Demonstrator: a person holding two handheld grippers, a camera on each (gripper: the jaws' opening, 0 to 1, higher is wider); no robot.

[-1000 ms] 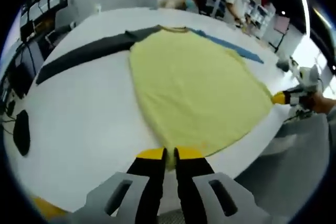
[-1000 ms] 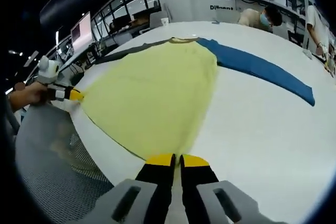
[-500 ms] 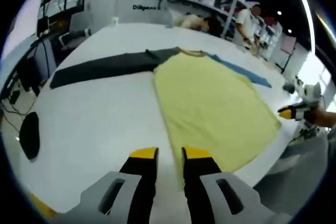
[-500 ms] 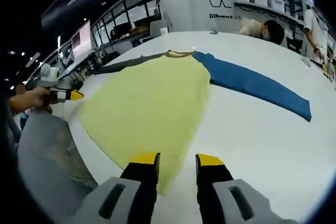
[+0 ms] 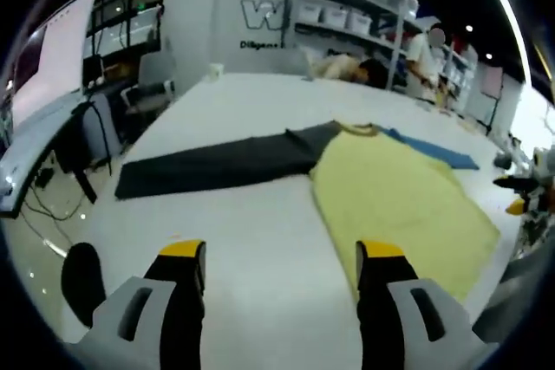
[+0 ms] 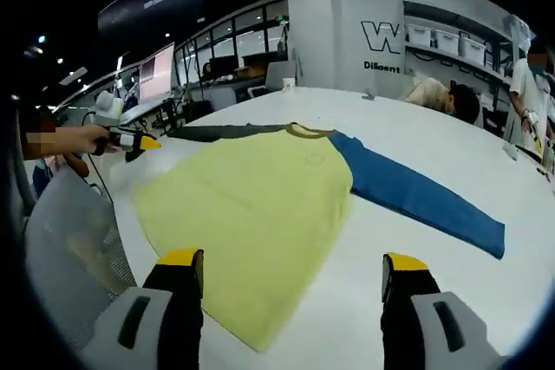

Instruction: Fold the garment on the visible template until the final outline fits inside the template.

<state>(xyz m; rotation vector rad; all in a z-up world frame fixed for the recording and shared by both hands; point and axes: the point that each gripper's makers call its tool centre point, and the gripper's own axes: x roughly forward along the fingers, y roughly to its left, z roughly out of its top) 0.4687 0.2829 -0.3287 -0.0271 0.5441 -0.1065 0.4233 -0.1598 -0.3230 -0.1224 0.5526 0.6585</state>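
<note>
Room: an open workshop with a grey wall (image 6: pixel 347 15) bearing a large "W" logo at the top centre of the right gripper view, storage shelves (image 5: pixel 347 19) at the top centre of the left gripper view, and monitors (image 6: pixel 156 71) on desks at the upper left of the right gripper view.
Surface: a wide white table (image 6: pixel 416 153) runs across the middle of both views.
Garment: a long-sleeved shirt (image 6: pixel 260 197) lies flat on the table, neck away from the cameras. Its yellow body (image 5: pixel 399 205) sits at the centre right of the left gripper view and at the centre of the right gripper view.
Sleeves: a dark grey sleeve (image 5: pixel 217 162) stretches toward the left of the left gripper view; a blue sleeve (image 6: pixel 416 201) stretches toward the right of the right gripper view.
Left gripper: left gripper (image 5: pixel 282 253) rises from the bottom of its own view, its yellow-tipped jaws spread wide with nothing between them, above bare table just beside the shirt's edge. It also shows at the left edge of the right gripper view, in a hand (image 6: pixel 82 140).
Right gripper: right gripper (image 6: pixel 292 259) has its jaws equally wide apart and empty, above the shirt's near hem and the table.
People: one person (image 6: pixel 438 97) leans at the table's far side; another (image 6: pixel 531 84) stands at the right edge.
Other: a black rounded object (image 5: pixel 82 270) lies at the lower left of the left gripper view.
</note>
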